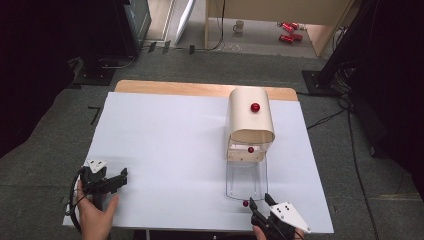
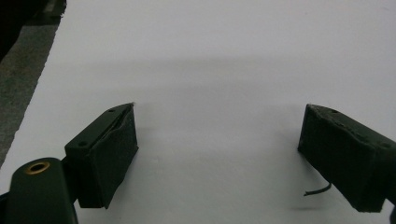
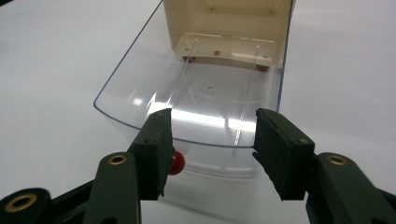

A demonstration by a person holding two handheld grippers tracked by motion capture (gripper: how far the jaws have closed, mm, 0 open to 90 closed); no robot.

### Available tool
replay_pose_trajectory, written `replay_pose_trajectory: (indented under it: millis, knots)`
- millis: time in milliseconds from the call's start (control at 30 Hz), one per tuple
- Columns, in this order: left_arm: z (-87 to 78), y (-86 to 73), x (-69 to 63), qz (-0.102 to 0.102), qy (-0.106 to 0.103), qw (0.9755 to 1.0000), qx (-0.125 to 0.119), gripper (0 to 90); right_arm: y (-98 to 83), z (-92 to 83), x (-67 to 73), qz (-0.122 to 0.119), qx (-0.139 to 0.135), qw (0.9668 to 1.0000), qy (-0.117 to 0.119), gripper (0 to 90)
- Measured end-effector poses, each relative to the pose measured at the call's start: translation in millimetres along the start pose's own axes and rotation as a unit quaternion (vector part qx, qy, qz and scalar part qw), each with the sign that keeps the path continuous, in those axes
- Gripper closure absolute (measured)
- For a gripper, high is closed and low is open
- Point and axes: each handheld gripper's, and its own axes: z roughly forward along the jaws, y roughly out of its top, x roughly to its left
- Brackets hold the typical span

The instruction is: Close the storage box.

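A white table (image 1: pixel 165 150) holds a cream box (image 1: pixel 251 120) with a rounded top, standing toward the far right. A red knob (image 1: pixel 255 107) sits on its top. From the box's near side a clear plastic drawer (image 1: pixel 246 179) is pulled out toward the person, and its front edge lies close to the near edge of the table. In the right gripper view the drawer (image 3: pixel 196 98) looks empty, with only glare on its clear floor, and the cream box (image 3: pixel 229 28) rises behind it. Inside the open front of the box a second small red knob (image 1: pixel 251 149) shows.

The right gripper (image 1: pixel 261 203) is at the near right, just in front of the drawer. Its jaws stand apart with nothing between them, one on each side of the drawer's front wall in the right gripper view (image 3: pixel 210 144). A small red ball (image 3: pixel 176 162) on the drawer front sits just beside the left jaw; whether it touches cannot be told.

The left gripper (image 1: pixel 120 177) rests at the near left, well apart from the box, held in a hand (image 1: pixel 95 212). Its jaws (image 2: pixel 217 154) are wide apart over bare white table, holding nothing
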Motion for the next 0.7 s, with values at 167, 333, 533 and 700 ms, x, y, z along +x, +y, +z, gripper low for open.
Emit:
replay_pose_trajectory:
  millis: [167,333,533,700]
  knots:
    - [0.0,0.0,0.0,0.0,0.0,1.0,0.0,11.8,-4.5,-2.0,5.4,0.005,0.015,0.9999,0.004,54.2]
    - [0.0,0.0,0.0,0.0,0.0,1.0,0.0,11.8,-8.2,1.0,7.8,0.008,0.025,0.9996,0.012,59.1]
    - [0.0,0.0,0.0,0.0,0.0,1.0,0.0,11.8,-8.8,1.1,8.6,0.01,0.025,0.9996,0.013,62.6]
    - [0.0,0.0,0.0,0.0,0.0,1.0,0.0,11.8,-15.6,4.5,10.5,0.01,0.043,0.9987,0.025,64.3]
